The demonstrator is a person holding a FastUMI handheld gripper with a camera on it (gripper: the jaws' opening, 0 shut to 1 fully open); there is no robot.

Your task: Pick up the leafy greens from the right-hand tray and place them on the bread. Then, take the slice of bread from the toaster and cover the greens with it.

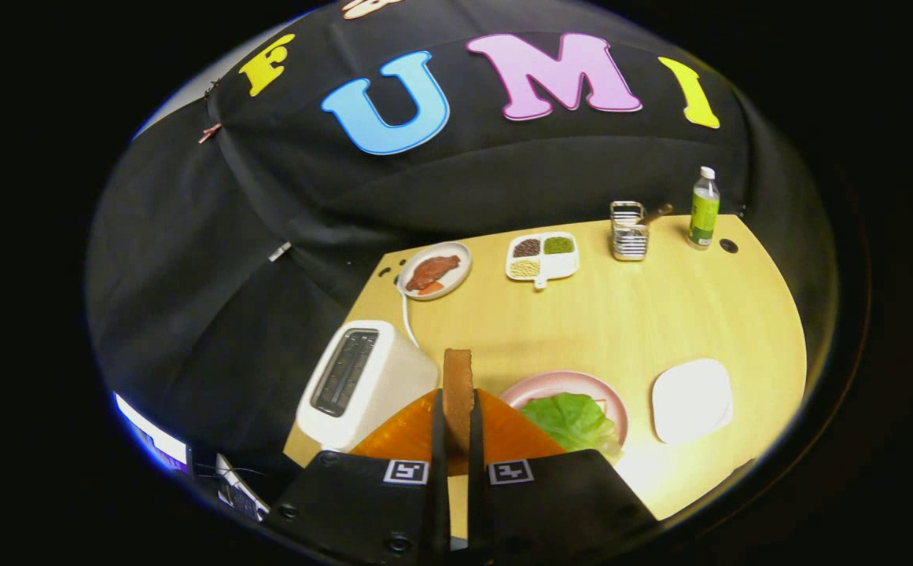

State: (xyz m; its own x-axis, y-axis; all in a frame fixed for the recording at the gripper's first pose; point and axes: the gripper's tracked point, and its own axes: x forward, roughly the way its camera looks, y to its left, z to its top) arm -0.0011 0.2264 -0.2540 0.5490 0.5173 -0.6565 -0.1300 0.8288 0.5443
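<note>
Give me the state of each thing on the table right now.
claw: shut on the bread slice
bread slice: held upright, out of the toaster
toaster: slots empty
leafy greens: lying on the pink plate
white tray: empty
bottle: upright, capped

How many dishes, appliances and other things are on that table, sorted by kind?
Dishes: 4 (meat plate, divided dish, pink plate, white tray)
Toaster: 1
Bottle: 1
Wire rack: 1
Bread slice, pinched by the gripper: 1
Greens: 1
Total: 9
</note>
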